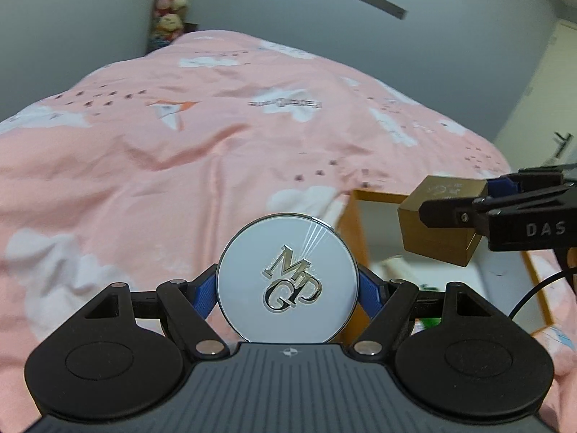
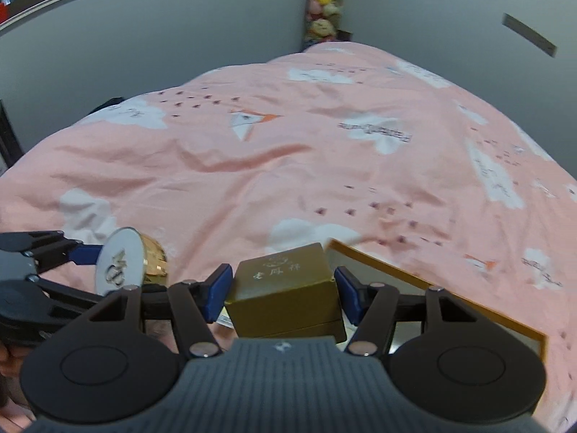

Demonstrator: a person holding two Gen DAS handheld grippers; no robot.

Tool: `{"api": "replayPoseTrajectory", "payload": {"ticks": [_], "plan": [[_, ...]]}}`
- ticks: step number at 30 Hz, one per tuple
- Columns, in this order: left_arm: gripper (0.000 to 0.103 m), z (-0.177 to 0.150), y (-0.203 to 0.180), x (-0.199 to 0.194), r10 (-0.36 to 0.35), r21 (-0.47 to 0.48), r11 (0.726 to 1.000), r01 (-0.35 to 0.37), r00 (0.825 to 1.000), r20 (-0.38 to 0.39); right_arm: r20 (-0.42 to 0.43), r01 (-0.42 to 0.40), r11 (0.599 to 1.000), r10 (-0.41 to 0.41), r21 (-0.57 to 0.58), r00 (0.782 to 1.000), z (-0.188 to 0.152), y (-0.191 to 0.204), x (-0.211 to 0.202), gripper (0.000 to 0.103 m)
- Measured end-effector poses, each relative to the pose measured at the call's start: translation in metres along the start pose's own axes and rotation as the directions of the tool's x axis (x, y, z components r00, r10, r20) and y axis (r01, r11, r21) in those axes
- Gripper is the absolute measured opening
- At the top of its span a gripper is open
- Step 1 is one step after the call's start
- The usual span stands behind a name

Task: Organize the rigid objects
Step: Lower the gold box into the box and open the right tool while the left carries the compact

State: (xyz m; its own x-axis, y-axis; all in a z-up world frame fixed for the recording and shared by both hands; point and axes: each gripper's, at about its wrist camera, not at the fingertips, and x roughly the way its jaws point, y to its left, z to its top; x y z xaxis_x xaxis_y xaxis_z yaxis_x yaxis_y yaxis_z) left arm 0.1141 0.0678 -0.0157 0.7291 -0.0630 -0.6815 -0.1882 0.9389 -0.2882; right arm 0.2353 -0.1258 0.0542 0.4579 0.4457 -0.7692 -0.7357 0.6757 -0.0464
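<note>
Pink bedding printed with white clouds (image 1: 151, 166) fills most of both wrist views, rumpled and soft, with grey walls behind. Near its front edge sits a wooden-rimmed tray (image 2: 432, 281), shallow and pale inside – its contents are too blurred to name. Above the tray's near side, the right gripper (image 2: 283, 288) carries a small gold-brown box (image 2: 285, 288) with light characters on its lid, blue pads pressing both sides at a middling spread. To its left, the left gripper (image 1: 287, 290) is spread wide and clamped on a round silver-topped case (image 1: 287, 281) with a gold body and raised letters, held clear of the bedding. Both items seem to be in carry, mid-transfer – the placing step. Next would likely come lowering each squarely into the tray, then releasing, keeping the two grippers from colliding.
</note>
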Motion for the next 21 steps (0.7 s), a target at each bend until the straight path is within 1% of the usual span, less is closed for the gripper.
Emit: {"api": "replayPoseTrajectory", "payload": {"ticks": [6,10,13,17,21], "plan": [[0.088,0.01,-0.031,0.011,-0.091,0.057,0.994,0.092,0.996,-0.015,-0.029,0.086,0.993,-0.084,0.08,0.996,-0.025,-0.039,-0.011,0.061],[0.088,0.013,-0.052,0.022,-0.133,0.092,0.986,0.136,0.99,-0.035,-0.084,0.148,0.983,-0.139,0.112,0.987,-0.047,-0.063,-0.005,0.061],[0.088,0.012,-0.068,0.03,-0.166,0.123,0.978,0.171,0.985,-0.051,-0.143,0.182,0.973,-0.161,0.144,0.976,-0.065,-0.081,0.003,0.061],[0.088,0.006,-0.089,0.04,-0.217,0.16,0.96,0.23,0.972,-0.096,-0.229,0.211,0.959,-0.166,0.19,0.959,-0.091,-0.103,0.015,0.061],[0.088,-0.003,-0.106,0.055,-0.265,0.154,0.945,0.29,0.95,-0.164,-0.287,0.253,0.952,-0.197,0.174,0.937,-0.113,-0.111,0.025,0.061]]}}
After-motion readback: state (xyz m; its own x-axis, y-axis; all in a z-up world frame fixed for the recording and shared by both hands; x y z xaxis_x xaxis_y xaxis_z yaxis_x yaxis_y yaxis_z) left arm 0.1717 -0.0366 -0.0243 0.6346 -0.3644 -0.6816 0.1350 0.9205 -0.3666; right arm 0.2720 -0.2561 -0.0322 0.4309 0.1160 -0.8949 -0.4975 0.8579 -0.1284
